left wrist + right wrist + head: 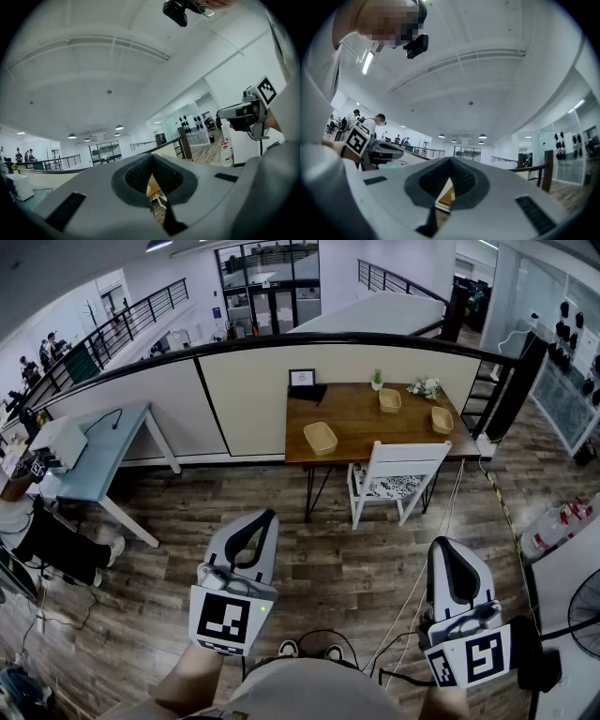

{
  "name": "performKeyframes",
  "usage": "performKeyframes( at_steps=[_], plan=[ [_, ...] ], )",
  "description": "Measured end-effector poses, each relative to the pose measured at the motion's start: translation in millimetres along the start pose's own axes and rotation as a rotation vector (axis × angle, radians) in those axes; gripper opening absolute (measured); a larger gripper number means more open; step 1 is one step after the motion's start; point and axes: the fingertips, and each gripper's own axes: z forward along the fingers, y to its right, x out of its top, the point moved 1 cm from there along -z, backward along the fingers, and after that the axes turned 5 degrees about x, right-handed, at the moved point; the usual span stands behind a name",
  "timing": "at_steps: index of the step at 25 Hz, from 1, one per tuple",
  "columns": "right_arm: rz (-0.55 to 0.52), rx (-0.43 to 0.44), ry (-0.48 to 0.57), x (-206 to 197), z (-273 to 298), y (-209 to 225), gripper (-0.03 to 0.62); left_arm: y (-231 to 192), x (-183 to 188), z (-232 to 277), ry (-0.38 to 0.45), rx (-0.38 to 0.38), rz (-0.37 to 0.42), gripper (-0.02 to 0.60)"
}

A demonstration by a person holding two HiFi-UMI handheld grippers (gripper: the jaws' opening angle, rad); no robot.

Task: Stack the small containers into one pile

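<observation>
Three small woven containers sit apart on the wooden table (366,423): one at the front left (321,437), one at the back (390,399) and one at the right (442,418). The table stands well ahead of me across the floor. My left gripper (268,516) is held low at the left, shut with nothing in it. My right gripper (442,543) is held low at the right, also shut and empty. In the left gripper view the left gripper's (151,158) jaws meet, and in the right gripper view the right gripper's (451,161) jaws meet too. Both point level toward the room.
A white chair (395,476) stands at the table's front edge. A small plant (377,381), flowers (425,387) and a frame (302,378) stand at the table's back. A light blue table (108,451) is at left, a fan (581,607) at right, and cables (412,610) lie on the floor.
</observation>
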Motion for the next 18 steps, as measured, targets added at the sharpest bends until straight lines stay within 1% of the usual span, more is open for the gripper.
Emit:
performKeyframes(
  at_steps=[4,10,11,13,14,15,16,17,18],
  plan=[
    [0.03,0.019,0.013,-4.9,-5.9,10.5,0.003,13.4,-0.2,2.6,-0.011,0.004,0.009,0.005],
    [0.04,0.038,0.004,-24.6,-17.4,27.3,0.003,39.5,-8.1,6.5,-0.028,0.007,0.014,0.004],
    [0.046,0.031,0.004,-27.5,-20.1,31.6,0.003,44.0,-9.4,6.6,-0.031,0.012,0.007,0.003],
    [0.066,-0.009,0.01,-31.8,-24.6,44.1,0.005,50.0,-10.7,6.7,-0.035,0.037,-0.019,0.005],
    [0.075,-0.029,0.013,-33.3,-25.3,50.8,0.08,51.7,-10.3,7.3,-0.035,0.053,-0.033,0.005],
    [0.081,-0.041,0.013,-34.9,-24.8,56.5,0.312,52.5,-9.2,8.5,-0.032,0.067,-0.046,0.092],
    [0.082,-0.049,0.008,-36.8,-24.0,61.2,0.403,52.0,-7.8,10.1,-0.027,0.081,-0.058,0.211],
    [0.078,-0.055,0.003,-38.7,-23.3,65.0,0.427,50.2,-6.7,11.9,-0.02,0.098,-0.068,0.278],
    [0.071,-0.058,-0.003,-40.6,-22.5,67.8,0.439,47.5,-6.5,14.1,-0.014,0.115,-0.074,0.31]
  ],
)
